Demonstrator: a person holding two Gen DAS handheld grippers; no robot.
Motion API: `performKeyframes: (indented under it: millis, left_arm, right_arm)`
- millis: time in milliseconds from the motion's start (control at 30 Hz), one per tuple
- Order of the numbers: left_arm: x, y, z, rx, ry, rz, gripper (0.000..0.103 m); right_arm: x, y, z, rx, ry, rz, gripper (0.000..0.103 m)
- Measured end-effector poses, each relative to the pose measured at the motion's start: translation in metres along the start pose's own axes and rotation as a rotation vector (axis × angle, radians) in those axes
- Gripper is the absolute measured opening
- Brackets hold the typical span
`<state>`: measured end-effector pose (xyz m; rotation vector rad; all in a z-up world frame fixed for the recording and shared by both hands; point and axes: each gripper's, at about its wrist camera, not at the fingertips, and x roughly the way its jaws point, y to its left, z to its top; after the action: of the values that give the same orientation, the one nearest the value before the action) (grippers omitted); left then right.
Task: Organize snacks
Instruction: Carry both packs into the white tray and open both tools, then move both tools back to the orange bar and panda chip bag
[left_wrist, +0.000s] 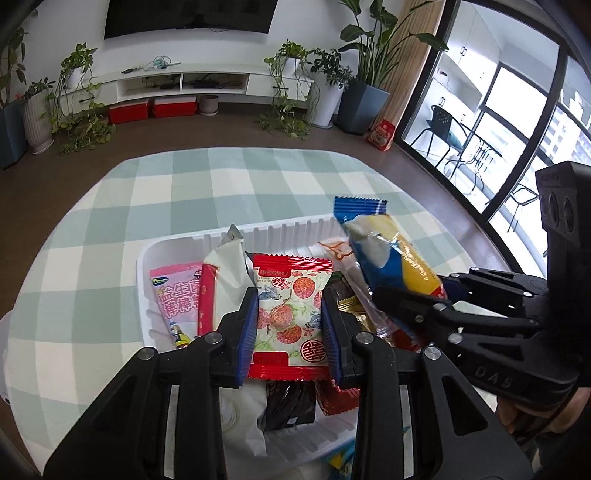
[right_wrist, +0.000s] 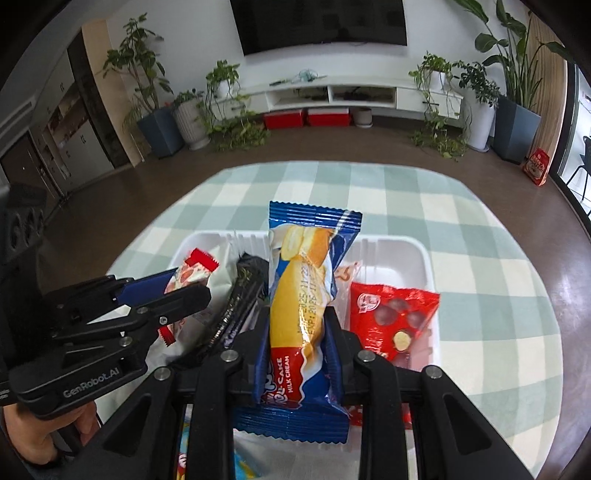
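Blue-and-yellow roll cake packet (right_wrist: 301, 314), upright, glossy

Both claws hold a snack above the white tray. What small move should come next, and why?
Probably lower the right claw and set the blue roll cake packet into the white tray. Bare tray floor shows at its far right end, beyond the red chocolate bag. The left claw, shut on the lychee packet, can wait.

A home living room: a wall-mounted television (right_wrist: 321, 22) above a low white media console (right_wrist: 354, 94), many potted houseplants (left_wrist: 369, 48), and glass balcony doors (left_wrist: 491, 110) beside a checked-cloth worktop (left_wrist: 207, 192).
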<state>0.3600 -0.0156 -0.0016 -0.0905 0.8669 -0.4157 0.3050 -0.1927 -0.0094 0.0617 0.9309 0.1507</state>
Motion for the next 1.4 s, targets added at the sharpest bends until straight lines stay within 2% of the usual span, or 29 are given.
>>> performKeyframes:
  millis: [233,567,700,967,1067,1267,1400]
  left_arm:
    - [0.030,0.009,-0.003,-0.006,0.034,0.011,0.030]
    - [0.032,0.011,-0.004,-0.006,0.036,0.022,0.036]
    - [0.030,0.010,-0.005,-0.004,0.029,0.022,0.043]
    - [0.024,0.011,-0.006,-0.015,0.021,0.016,0.044]
    - [0.020,0.012,-0.006,-0.020,0.014,0.010,0.049]
    - [0.005,0.009,-0.008,-0.028,-0.011,-0.010,0.051]
    - [-0.014,0.007,-0.008,-0.032,-0.045,-0.022,0.064]
  right_arm:
    - [0.026,-0.004,-0.005,0.005,0.050,-0.007,0.029]
    - [0.033,0.000,-0.005,-0.012,0.056,-0.027,0.029]
    - [0.032,-0.001,-0.005,-0.008,0.052,-0.030,0.033]
    - [0.027,-0.004,-0.008,-0.005,0.044,-0.040,0.042]
    - [0.024,-0.007,-0.009,0.005,0.042,-0.037,0.046]
    - [0.015,-0.004,-0.013,-0.006,0.029,-0.044,0.052]
    - [0.003,-0.003,-0.016,0.002,0.011,-0.043,0.059]
